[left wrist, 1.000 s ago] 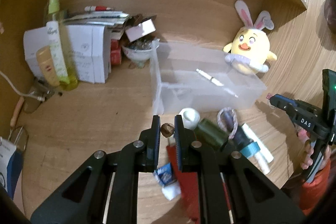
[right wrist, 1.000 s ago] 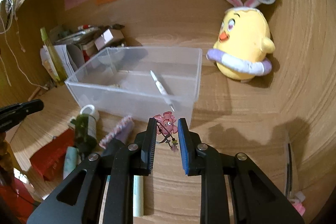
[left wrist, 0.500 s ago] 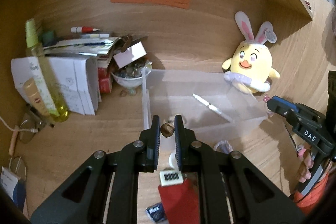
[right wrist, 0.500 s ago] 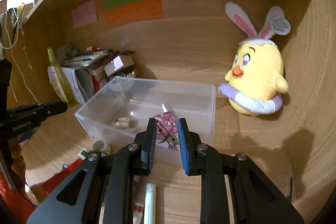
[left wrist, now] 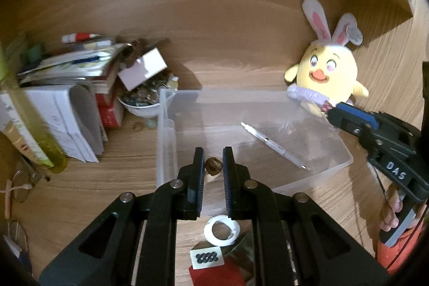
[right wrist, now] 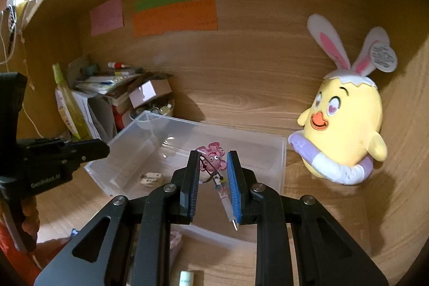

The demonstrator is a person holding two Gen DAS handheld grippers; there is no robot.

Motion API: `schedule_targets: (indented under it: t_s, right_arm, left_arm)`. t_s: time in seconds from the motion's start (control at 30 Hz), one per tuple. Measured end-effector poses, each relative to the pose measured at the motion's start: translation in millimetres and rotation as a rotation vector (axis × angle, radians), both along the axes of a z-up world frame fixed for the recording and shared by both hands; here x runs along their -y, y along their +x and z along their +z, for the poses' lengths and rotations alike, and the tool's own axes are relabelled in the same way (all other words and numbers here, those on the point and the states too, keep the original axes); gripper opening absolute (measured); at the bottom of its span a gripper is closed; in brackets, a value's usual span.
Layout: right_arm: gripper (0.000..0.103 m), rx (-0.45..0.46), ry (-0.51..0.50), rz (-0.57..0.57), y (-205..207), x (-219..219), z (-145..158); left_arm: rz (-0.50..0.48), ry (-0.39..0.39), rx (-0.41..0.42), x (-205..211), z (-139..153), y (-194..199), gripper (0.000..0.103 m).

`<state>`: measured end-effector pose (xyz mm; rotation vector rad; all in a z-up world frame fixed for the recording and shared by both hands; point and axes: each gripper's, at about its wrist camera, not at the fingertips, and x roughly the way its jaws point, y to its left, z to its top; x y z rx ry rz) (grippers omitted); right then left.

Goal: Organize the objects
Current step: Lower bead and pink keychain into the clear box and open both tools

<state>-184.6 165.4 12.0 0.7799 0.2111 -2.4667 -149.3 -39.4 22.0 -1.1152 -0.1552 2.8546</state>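
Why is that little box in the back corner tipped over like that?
The box leans tilted on a bowl heaped with small things, with papers piled crookedly beside it. A few bits lie spilled on the desk below the bowl.

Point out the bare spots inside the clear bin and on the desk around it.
Inside the clear bin, the floor is bare left of the pen apart from a small tag. The desk between the bin and the plush chick is bare. Crowded: the left back corner with papers and the bowl, and the near edge around the tape ring.
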Motion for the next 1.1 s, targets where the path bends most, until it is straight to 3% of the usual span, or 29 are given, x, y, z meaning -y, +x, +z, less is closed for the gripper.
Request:
schedule_targets:
  t_s: [0.23,0.63,0.97,1.0,1.1]
  right_arm:
    - [0.019,0.077,0.048,0.023,-22.4,13.6,-26.4]
    - [0.019,0.204,0.065,0.079,-38.7,33.0,-55.7]
    - [0.019,0.244,0.083,0.076,-46.7,40.0,-65.5]
    - [0.019,0.246,0.083,0.073,-47.5,40.2,-65.8]
    - [0.019,0.245,0.086,0.066,-47.8,40.6,-65.4]
  left_arm:
    - [-0.027,-0.049,0.062,-12.1,-15.7,-22.0,0.012]
    - [-0.057,-0.036,0.151,-17.2,-29.7,-41.4,0.012]
    - [-0.053,-0.008,0.188,-13.3,-33.2,-49.6,0.013]
    - [-0.052,-0.006,0.187,-12.5,-32.8,-49.0,0.013]
    - [-0.047,-0.003,0.175,-10.6,-31.0,-47.0,0.03]
